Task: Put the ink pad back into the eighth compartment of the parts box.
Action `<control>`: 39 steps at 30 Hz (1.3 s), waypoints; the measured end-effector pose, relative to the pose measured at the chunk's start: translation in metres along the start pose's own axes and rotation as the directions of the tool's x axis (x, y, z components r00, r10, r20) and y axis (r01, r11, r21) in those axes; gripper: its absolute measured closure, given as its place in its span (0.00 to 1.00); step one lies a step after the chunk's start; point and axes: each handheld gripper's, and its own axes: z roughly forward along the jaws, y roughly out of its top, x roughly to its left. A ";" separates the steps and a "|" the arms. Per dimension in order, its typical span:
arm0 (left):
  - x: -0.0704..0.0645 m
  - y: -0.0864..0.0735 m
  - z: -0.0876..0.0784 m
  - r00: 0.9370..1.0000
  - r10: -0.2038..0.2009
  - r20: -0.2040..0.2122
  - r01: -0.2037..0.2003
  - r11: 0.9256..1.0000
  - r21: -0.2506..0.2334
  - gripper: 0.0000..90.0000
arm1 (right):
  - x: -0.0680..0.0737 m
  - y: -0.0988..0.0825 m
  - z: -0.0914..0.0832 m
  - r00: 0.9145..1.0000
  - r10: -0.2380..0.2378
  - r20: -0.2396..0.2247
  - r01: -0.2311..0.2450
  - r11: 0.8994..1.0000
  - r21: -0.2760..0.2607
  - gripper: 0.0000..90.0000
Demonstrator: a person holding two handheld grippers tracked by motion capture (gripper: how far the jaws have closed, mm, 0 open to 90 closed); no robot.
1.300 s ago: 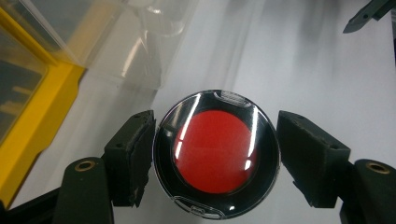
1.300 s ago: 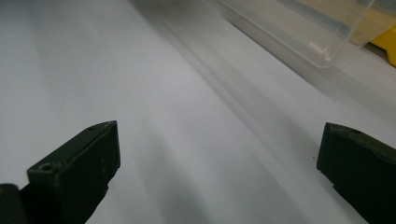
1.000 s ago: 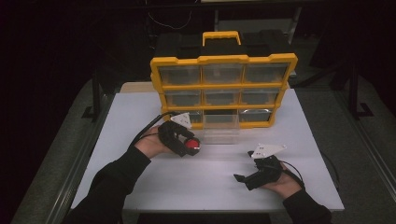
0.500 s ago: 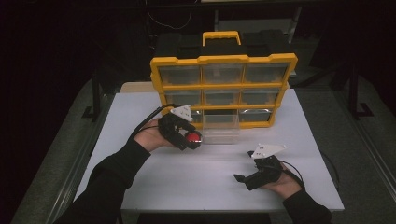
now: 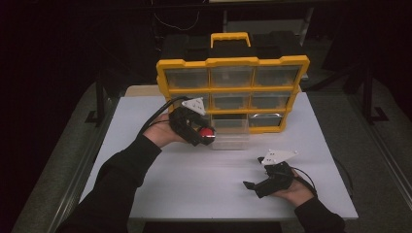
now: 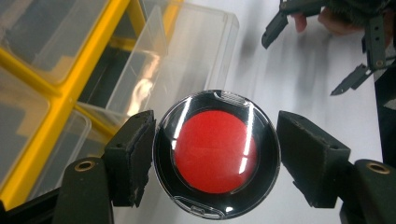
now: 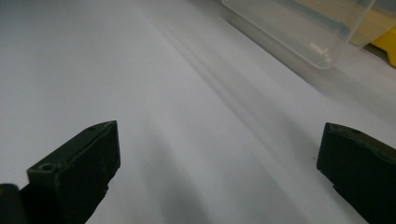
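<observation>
Transport of the round red-centred case [image 6: 216,154] is the step in hand. I hold it clamped between the two pads of the left gripper [image 5: 203,137], one pad on each side of its clear rim, and it hangs clear of the desk [image 5: 194,184] near the desk's far left area, just in front of the yellow drawer organizer [image 5: 233,92] that stands along the far edge. A clear drawer [image 5: 232,137] is pulled out of the organizer's bottom row and rests on the desk just beside the case.

My right gripper [image 5: 266,182] sits low near the front right edge, its jaws spread wide with nothing between them.

I judge the next move to be placement into the open drawer. It calls for carrying the case over the drawer's rim, lowering it inside the walls, and releasing only once it is over the drawer floor. The right gripper may be needed to steady or push the drawer.
</observation>
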 end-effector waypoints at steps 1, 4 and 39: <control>0.000 0.001 0.000 1.000 -0.003 -0.002 0.003 1.000 -0.003 0.33 | 0.000 0.000 0.000 1.000 0.000 0.000 0.000 1.000 0.000 0.00; 0.003 0.005 0.002 1.000 -0.004 -0.003 0.003 1.000 -0.009 0.33 | 0.000 0.000 0.000 1.000 0.000 0.000 0.000 1.000 0.001 0.00; 0.029 0.032 0.060 0.998 -0.070 -0.001 0.070 0.997 -0.016 0.33 | 0.001 0.000 -0.001 1.000 0.001 -0.005 -0.001 1.000 -0.002 0.00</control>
